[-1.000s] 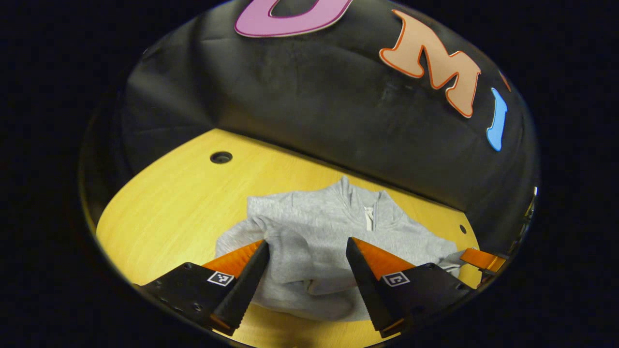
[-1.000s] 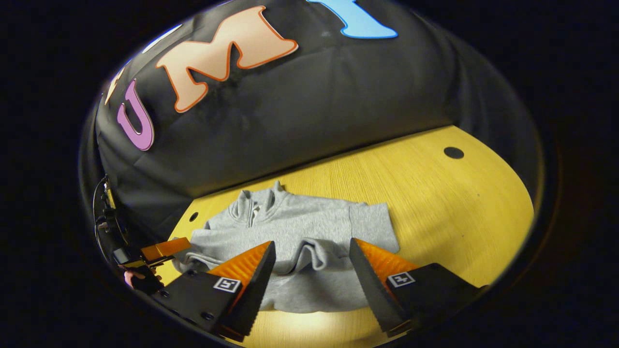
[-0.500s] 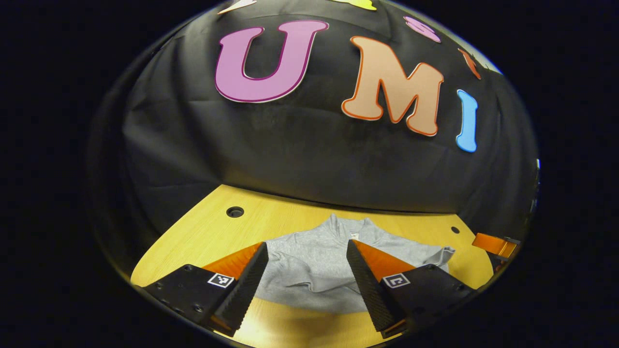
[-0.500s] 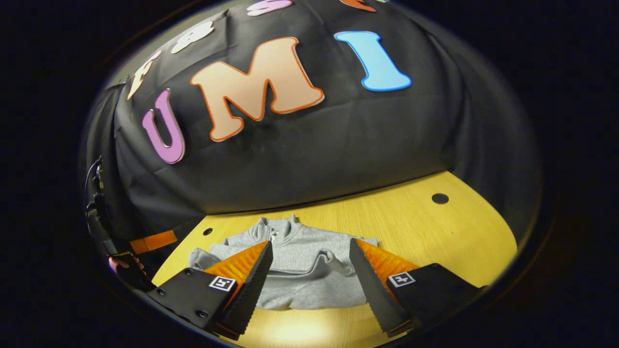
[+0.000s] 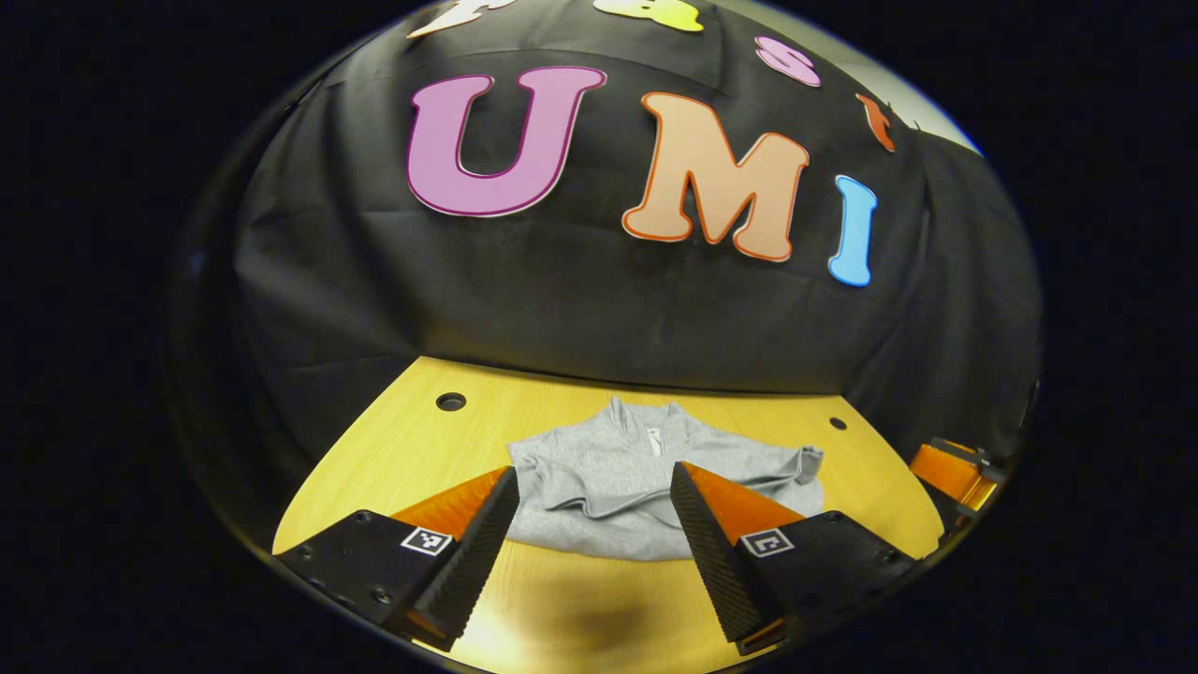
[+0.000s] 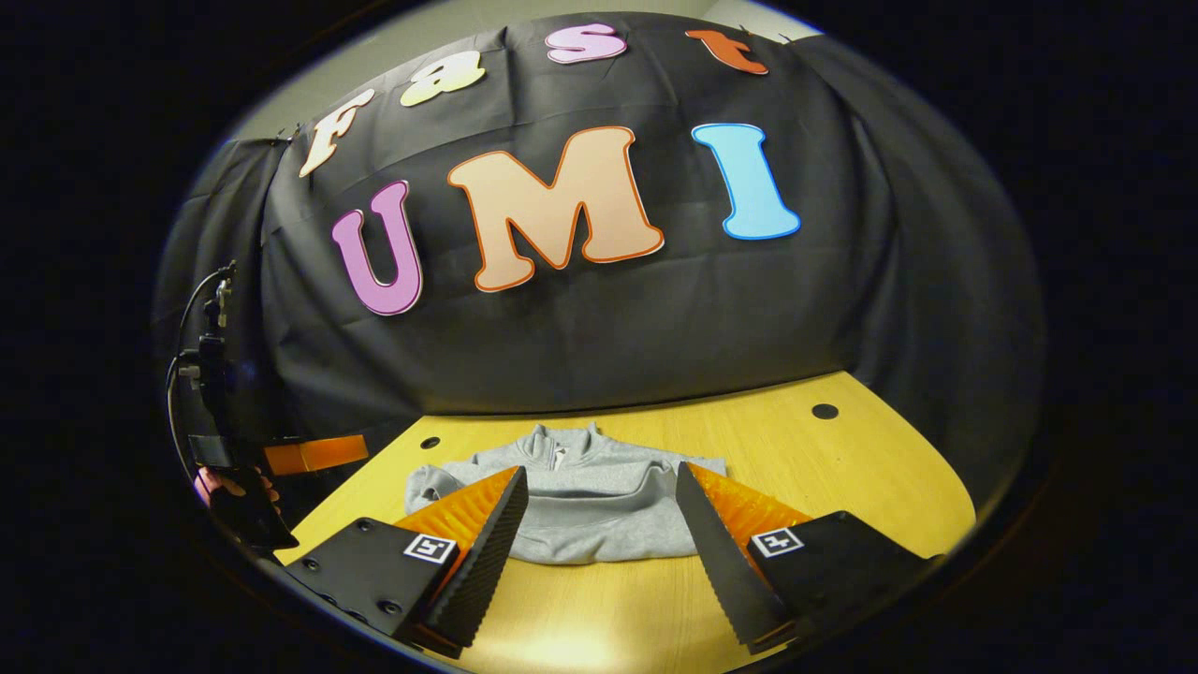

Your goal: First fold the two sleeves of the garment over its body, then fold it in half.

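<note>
Grey zip-neck sweatshirt [image 5: 646, 487] lies flat on the yellow wooden table [image 5: 402, 449], lower centre of the left gripper view, collar toward the black cloth wall [image 5: 562, 309]; sleeves look folded in over the body. Left gripper [image 5: 591, 543] low in frame, jaws wide apart, holding nothing. Right gripper [image 6: 601, 543] likewise spread and empty, sweatshirt [image 6: 590, 505] between its fingers. A hand [image 6: 229, 487] at lower left of the right gripper view.

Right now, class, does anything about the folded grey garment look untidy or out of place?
Slightly. The garment lies folded on the table, collar toward the wall, but one sleeve end bulges past its left edge and the top layer is rumpled.
</note>
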Tool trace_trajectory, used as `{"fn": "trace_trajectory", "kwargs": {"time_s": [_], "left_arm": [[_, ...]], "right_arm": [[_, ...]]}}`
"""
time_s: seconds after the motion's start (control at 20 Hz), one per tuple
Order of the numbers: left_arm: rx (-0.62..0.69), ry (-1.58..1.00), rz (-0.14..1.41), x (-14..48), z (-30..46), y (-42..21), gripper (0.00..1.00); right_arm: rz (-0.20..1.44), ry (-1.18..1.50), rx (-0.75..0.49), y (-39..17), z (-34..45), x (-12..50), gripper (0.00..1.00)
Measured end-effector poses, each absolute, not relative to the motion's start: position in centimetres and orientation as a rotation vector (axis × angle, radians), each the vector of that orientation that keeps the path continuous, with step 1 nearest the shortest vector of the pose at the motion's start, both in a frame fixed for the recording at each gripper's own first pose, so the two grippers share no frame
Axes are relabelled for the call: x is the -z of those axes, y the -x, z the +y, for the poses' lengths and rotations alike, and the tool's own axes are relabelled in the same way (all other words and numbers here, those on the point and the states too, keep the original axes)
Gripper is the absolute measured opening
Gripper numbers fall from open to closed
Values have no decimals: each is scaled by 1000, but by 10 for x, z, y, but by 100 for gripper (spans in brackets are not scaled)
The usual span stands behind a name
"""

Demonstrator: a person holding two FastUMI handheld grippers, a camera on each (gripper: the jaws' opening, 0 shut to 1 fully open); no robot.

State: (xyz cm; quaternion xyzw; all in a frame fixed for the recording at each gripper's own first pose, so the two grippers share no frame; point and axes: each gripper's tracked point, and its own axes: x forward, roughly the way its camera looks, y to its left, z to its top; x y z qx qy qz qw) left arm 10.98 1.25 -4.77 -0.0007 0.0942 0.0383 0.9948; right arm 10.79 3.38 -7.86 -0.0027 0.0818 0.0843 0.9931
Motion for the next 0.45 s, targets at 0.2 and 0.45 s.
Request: {"fn": "trace_trajectory", "kwargs": {"time_s": [0.2,0.45], "left_arm": [[-35,-16,257,76,1,-83,95],[-24,-2,297,94,-1,-67,95]], "right_arm": [[180,-24,-129,-81,28,86,98],[147,-22,-76,-69,12,75,98]]}}
